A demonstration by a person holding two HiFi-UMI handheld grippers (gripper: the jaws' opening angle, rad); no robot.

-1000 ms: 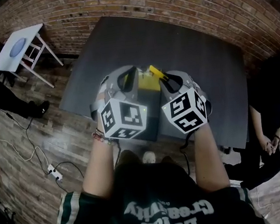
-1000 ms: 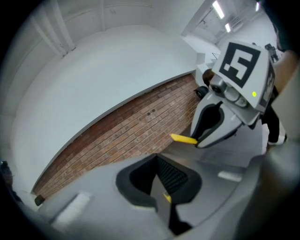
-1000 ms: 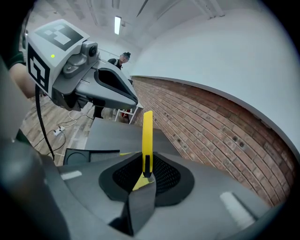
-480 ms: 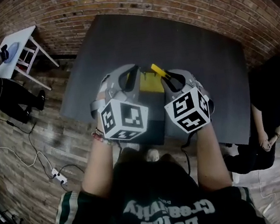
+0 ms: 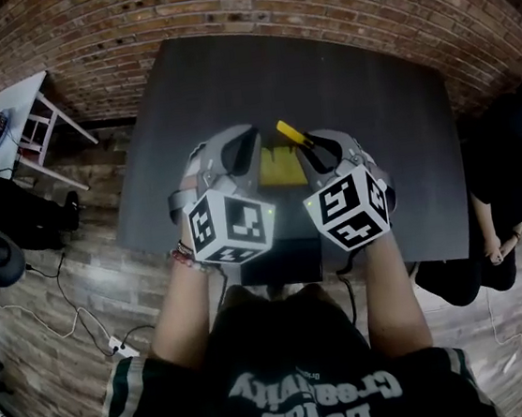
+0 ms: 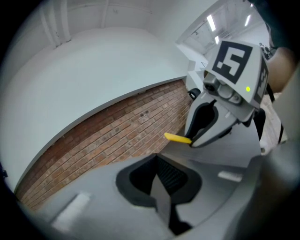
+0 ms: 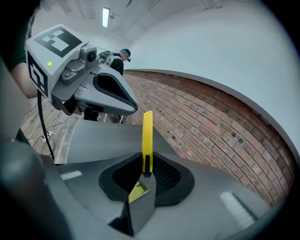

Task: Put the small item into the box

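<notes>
A thin yellow strip [image 5: 292,136] sticks out forward from my right gripper [image 5: 315,152], which is shut on its lower end. In the right gripper view the strip [image 7: 147,133] stands upright between the jaws. Below and between both grippers sits a dark box [image 5: 286,256] with a yellow inside, near the front edge of the dark table [image 5: 372,114]. My left gripper [image 5: 238,149] hovers beside the right one over the box, its jaws together with nothing between them. The left gripper view shows the strip [image 6: 177,138] at the tip of the right gripper [image 6: 193,139].
A brick wall runs behind the table. A small white table [image 5: 14,115] stands at the far left on the wood floor, with cables [image 5: 117,343] nearby. A person in dark clothes [image 5: 511,172] stands at the table's right side.
The head view has tilted, so the table and box sit differently in the frame. Both grippers stay side by side over the box, the right one still holding the strip.
</notes>
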